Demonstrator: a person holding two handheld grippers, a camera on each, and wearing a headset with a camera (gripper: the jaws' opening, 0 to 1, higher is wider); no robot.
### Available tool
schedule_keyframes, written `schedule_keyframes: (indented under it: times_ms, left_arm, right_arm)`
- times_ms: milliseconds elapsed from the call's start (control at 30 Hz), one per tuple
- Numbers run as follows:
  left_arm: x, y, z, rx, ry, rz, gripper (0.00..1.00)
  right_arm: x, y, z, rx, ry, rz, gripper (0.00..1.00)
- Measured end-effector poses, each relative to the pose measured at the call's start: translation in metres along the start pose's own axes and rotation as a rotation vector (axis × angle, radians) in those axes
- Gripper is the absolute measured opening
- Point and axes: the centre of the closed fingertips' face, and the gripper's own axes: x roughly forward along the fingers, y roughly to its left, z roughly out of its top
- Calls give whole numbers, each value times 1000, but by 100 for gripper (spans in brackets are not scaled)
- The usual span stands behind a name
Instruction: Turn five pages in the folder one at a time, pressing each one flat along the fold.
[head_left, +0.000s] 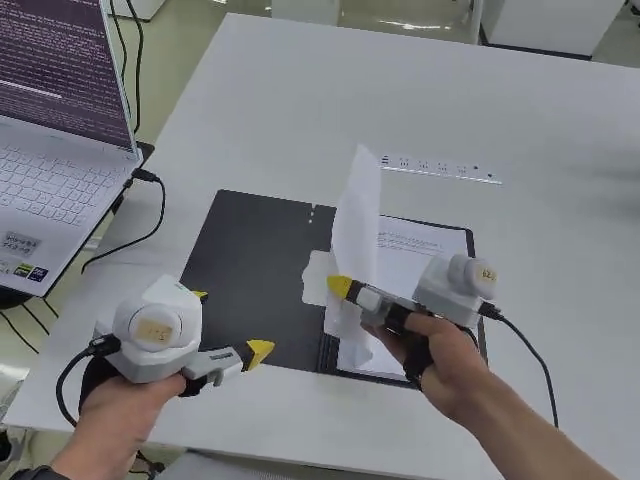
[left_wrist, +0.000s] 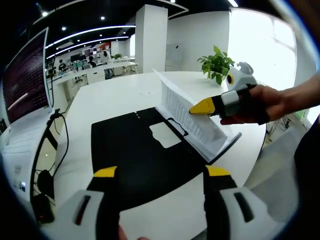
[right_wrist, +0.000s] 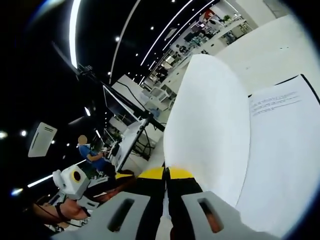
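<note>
1. The folder (head_left: 250, 270) lies open on the counter (head_left: 400, 100); the right hand-held gripper (head_left: 340, 287) pinches a page (head_left: 357, 220) upright, mid-turn.
2. The left hand-held gripper (head_left: 230, 323) is spread at the folder's near edge.
3. Pressing flat is not yet done; the number of turns so far cannot be told.

Bright, even overhead light leaves the white table (head_left: 300, 90) only softly shadowed in the head view, while both fisheye gripper views bend at their edges, ceiling strip lights (right_wrist: 74, 30) glaring against dark ceilings.
</note>
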Motion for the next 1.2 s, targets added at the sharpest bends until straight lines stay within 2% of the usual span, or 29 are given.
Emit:
schedule_keyframes:
  times_ms: [300,400,633,867,1200]
  left_arm:
    - [-7,11,0,-20,-10,20,67]
    - [-10,11,5,-22,-22,19,67]
    - [-10,12,6,-5,-26,17,68]
    - [-17,16,12,-15,-51,24,67]
    - [-21,18,6,-7,-43,22,66]
  right_arm:
    - [18,8,-11,-10,53,15,0]
    - [24,13,-15,-14,65,21,0]
    - [39,22,-22,-7,92,38,0]
    - [53,22,-27,26,102,41,0]
    - [67,17,-42,35,129,23,0]
